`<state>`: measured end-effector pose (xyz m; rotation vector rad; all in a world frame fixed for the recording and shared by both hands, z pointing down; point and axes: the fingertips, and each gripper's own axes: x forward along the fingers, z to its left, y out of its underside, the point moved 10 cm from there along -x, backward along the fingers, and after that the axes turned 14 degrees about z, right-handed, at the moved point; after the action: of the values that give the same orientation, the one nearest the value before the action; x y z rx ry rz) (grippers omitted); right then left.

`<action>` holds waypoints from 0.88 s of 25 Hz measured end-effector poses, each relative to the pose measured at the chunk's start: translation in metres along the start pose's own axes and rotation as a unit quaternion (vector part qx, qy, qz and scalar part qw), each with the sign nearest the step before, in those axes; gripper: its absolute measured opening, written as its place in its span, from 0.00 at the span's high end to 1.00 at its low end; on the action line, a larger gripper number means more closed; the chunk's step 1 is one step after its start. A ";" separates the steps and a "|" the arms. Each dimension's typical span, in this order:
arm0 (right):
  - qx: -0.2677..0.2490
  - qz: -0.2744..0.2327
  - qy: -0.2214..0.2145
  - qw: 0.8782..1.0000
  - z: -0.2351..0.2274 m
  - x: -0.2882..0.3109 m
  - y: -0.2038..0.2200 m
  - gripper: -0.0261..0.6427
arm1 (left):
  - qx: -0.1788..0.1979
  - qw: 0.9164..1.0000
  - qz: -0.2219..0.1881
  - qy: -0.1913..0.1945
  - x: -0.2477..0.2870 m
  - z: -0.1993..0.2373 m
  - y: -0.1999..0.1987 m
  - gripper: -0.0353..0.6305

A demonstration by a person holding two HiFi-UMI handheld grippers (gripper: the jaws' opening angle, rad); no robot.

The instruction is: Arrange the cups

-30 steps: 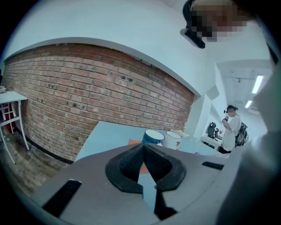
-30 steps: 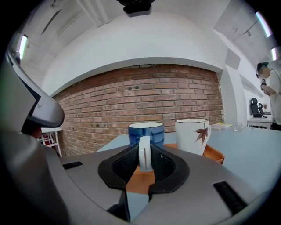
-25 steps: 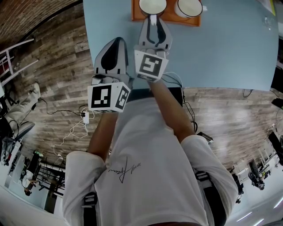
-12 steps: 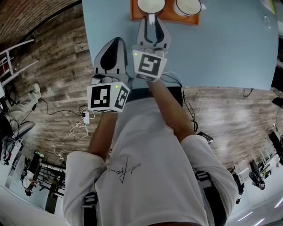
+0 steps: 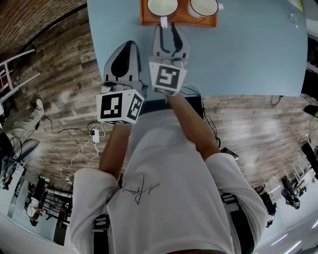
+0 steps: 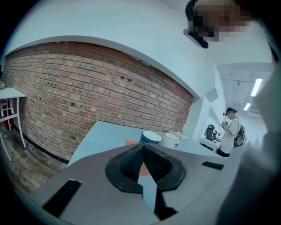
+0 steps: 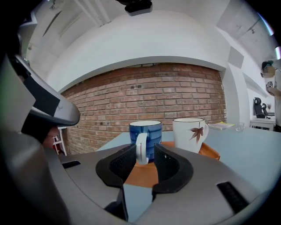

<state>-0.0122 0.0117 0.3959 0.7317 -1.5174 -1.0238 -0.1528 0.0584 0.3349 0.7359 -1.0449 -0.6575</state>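
A blue striped cup [image 7: 146, 137] and a white cup with a leaf print [image 7: 189, 134] stand upright side by side on an orange tray [image 7: 206, 151]. In the head view the blue cup [image 5: 161, 6] is the left of the two and the white cup [image 5: 202, 6] the right. My right gripper [image 7: 144, 151] is level with the blue cup's white handle [image 7: 141, 149]. Its jaws have just been opening, and the handle now sits between them with a gap on each side. My left gripper [image 6: 143, 147] hangs shut and empty near the table's front left, well short of the tray [image 6: 131, 142].
The light blue table [image 5: 248, 49] runs right of the tray, with its near edge under my grippers. A small glass [image 5: 294, 20] and papers [image 7: 221, 126] lie far right. A brick wall stands behind. A person [image 6: 230, 129] stands far off.
The right gripper's jaws have spread off the blue cup's handle. The tray and cups sit slightly higher in the head view. The left gripper has not moved.
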 end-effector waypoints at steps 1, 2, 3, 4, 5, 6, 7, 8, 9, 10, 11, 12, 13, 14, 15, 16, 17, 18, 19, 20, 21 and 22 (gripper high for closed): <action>-0.003 0.000 -0.001 1.000 -0.001 -0.002 0.000 0.81 | 0.000 1.000 -0.001 0.002 0.002 0.000 -0.001 0.94; -0.005 -0.001 -0.002 1.000 -0.002 -0.003 0.000 0.81 | 0.000 1.000 -0.003 0.003 0.003 -0.001 -0.001 0.94; -0.006 0.000 -0.006 1.000 -0.002 -0.005 0.000 0.81 | 0.000 1.000 -0.004 0.004 0.004 -0.001 -0.002 0.94; -0.007 0.002 -0.011 1.000 -0.002 -0.008 0.000 0.81 | 0.000 1.000 -0.006 0.005 0.004 -0.001 -0.003 0.94; -0.009 0.004 -0.016 1.000 -0.001 -0.010 -0.001 0.81 | 0.000 1.000 -0.008 0.006 0.005 -0.001 -0.004 0.94; -0.015 0.006 -0.023 1.000 -0.001 -0.012 -0.003 0.81 | 0.000 1.000 -0.010 0.007 0.005 -0.002 -0.004 0.94; -0.026 0.006 -0.030 0.999 0.000 -0.015 -0.005 0.81 | 0.000 1.000 -0.012 0.009 0.006 -0.002 -0.005 0.94; -0.042 0.005 -0.037 0.998 0.001 -0.018 -0.007 0.81 | 0.000 1.000 -0.013 0.010 0.006 -0.003 -0.006 0.94; -0.059 0.003 -0.044 0.997 0.002 -0.021 -0.008 0.81 | 0.001 1.000 -0.014 0.012 0.007 -0.003 -0.007 0.94; -0.073 0.001 -0.052 0.996 0.003 -0.023 -0.010 0.81 | 0.001 1.000 -0.015 0.013 0.007 -0.003 -0.007 0.94; -0.083 -0.001 -0.061 0.995 0.004 -0.026 -0.011 0.81 | 0.002 1.000 -0.015 0.014 0.007 -0.003 -0.008 0.94; -0.092 -0.001 -0.070 0.993 0.005 -0.028 -0.012 0.81 | 0.002 1.000 -0.015 0.016 0.008 -0.003 -0.008 0.94; -0.097 -0.002 -0.079 0.992 0.006 -0.030 -0.015 0.81 | 0.001 1.000 -0.015 0.018 0.008 -0.004 -0.008 0.94; -0.101 -0.003 -0.089 0.991 0.005 -0.032 -0.017 0.81 | 0.001 1.000 -0.014 0.021 0.009 -0.004 -0.008 0.94; -0.106 -0.005 -0.099 0.989 0.005 -0.034 -0.021 0.81 | 0.001 1.000 -0.014 0.024 0.010 -0.004 -0.009 0.94; -0.112 -0.005 -0.109 0.988 0.004 -0.036 -0.024 0.81 | 0.002 1.000 -0.015 0.027 0.012 -0.005 -0.010 0.94; -0.119 -0.004 -0.117 0.986 0.003 -0.037 -0.028 0.81 | 0.002 0.999 -0.015 0.029 0.013 -0.005 -0.012 0.94; -0.127 -0.004 -0.124 0.984 0.001 -0.038 -0.031 0.82 | 0.003 0.999 -0.017 0.031 0.013 -0.006 -0.013 0.94; -0.133 -0.004 -0.130 0.983 0.000 -0.039 -0.034 0.83 | 0.004 0.999 -0.018 0.032 0.013 -0.006 -0.014 0.94; -0.137 -0.005 -0.136 0.981 -0.001 -0.040 -0.037 0.83 | 0.004 0.999 -0.019 0.033 0.013 -0.006 -0.015 0.94; -0.140 -0.007 -0.142 0.980 -0.003 -0.041 -0.039 0.83 | 0.004 0.999 -0.021 0.033 0.013 -0.007 -0.016 0.94; -0.140 -0.007 -0.148 0.979 -0.006 -0.042 -0.042 0.84 | 0.004 0.999 -0.022 0.034 0.013 -0.008 -0.017 0.94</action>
<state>-0.0017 0.0294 0.3401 0.4037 -1.5746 -1.3716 -0.1427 0.0402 0.3249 0.7846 -0.9715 -0.6618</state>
